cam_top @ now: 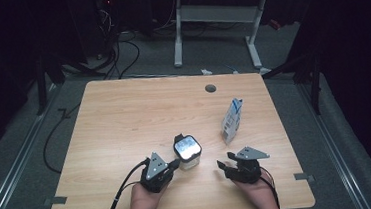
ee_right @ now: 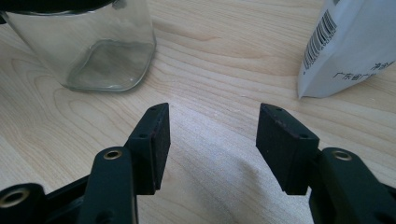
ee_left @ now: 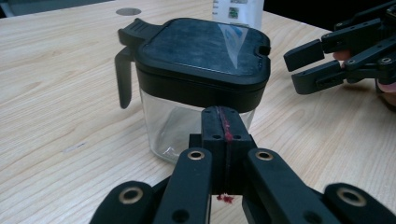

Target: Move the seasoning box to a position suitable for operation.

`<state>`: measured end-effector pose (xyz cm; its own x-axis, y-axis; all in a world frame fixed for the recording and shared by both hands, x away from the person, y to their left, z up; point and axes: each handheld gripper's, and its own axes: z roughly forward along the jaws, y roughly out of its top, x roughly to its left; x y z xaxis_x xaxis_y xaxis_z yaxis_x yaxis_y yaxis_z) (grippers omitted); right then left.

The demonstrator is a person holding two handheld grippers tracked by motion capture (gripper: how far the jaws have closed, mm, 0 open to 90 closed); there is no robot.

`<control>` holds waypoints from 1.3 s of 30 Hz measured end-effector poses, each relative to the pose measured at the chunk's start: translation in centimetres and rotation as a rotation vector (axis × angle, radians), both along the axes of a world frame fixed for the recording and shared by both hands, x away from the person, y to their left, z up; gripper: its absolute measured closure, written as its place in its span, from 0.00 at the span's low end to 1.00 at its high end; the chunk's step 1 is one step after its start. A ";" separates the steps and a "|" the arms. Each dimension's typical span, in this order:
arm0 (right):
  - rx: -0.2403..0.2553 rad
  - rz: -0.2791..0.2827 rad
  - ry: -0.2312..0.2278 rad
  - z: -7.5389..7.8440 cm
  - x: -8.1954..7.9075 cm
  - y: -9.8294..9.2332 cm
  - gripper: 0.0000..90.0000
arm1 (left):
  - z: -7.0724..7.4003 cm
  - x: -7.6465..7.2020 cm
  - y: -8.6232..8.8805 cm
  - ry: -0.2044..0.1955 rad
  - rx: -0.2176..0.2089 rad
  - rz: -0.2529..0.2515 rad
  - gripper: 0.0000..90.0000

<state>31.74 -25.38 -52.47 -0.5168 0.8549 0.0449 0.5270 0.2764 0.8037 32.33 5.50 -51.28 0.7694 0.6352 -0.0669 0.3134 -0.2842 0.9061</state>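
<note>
left gripper (cam_top: 174, 164): jaws closed, empty, tips just beside jar (cam_top: 187, 152) | right gripper (cam_top: 224, 164): jaws wide, empty, near jar

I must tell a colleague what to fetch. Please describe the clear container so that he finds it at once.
On the wooden table, look near the front edge, just ahead of the left gripper. The container is clear and square-sided, with a black handled lid; the neighbouring white pouch is opaque and printed.

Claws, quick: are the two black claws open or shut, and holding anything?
Left claw: shut, holding nothing, right by the clear jar with the black lid.
Right claw: open, holding nothing.
</note>
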 end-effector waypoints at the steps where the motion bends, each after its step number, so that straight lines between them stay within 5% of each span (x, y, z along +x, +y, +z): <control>1: 0.000 0.000 0.000 0.0 0.0 0.0 0.50 | 0.0 0.0 -0.1 0.000 -0.002 -0.001 1.00; 15: -0.009 -0.002 0.001 0.0 0.0 -0.1 0.50 | 0.0 0.0 -1.4 -0.010 0.017 -0.029 0.99; 22: -0.011 -0.003 -0.009 0.1 -0.1 -0.1 0.51 | 0.3 -0.1 0.7 -0.020 0.049 -0.001 0.93; 26: -0.033 0.001 -0.019 0.3 -0.2 0.2 0.51 | 0.0 0.5 3.5 0.002 0.096 0.046 0.84; 27: -0.029 0.016 -0.027 0.6 -0.1 0.6 0.53 | -0.3 0.5 4.1 0.036 0.031 0.093 0.79; 28: -0.029 0.016 -0.027 0.6 -0.1 0.6 0.53 | -0.3 0.5 4.1 0.036 0.031 0.093 0.78; 30: -0.042 0.029 -0.048 1.1 0.2 1.4 0.56 | -0.8 0.4 4.2 0.118 -0.094 0.170 0.72; 31: -0.044 0.026 -0.051 1.3 0.3 1.7 0.57 | -0.7 1.2 5.5 0.091 0.046 0.146 0.70; 38: -0.028 0.025 -0.058 2.6 2.3 2.9 0.65 | -0.6 1.8 6.3 0.100 0.064 0.147 0.55; 39: -0.030 0.026 -0.067 2.8 2.7 2.9 0.66 | -0.6 2.0 6.5 0.093 0.097 0.131 0.52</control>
